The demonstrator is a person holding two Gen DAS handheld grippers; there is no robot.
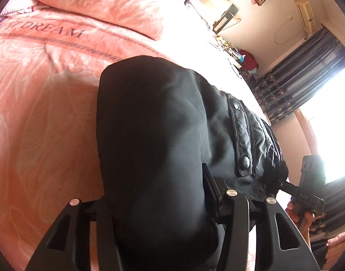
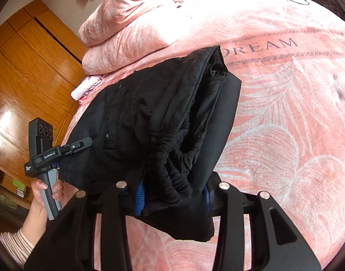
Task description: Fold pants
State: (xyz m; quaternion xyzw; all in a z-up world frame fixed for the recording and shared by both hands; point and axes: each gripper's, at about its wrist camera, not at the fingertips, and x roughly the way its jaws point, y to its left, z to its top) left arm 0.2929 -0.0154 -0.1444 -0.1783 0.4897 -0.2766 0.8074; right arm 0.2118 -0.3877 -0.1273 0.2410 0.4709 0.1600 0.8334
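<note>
both grippers, left gripper (image 2: pixel 82 145) and right gripper (image 2: pixel 172 194), pinch the black pants (image 2: pixel 172 113) tight above the bed (image 2: pixel 285 135), ready to fold.

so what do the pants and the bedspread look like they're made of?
Pants: black woven fabric, matte, probably a synthetic blend; a shinier quilted panel with metal snaps and a gathered elastic waistband. Bedspread: pink plush, velvety sheen with an embossed leaf pattern, likely fleece.
</note>
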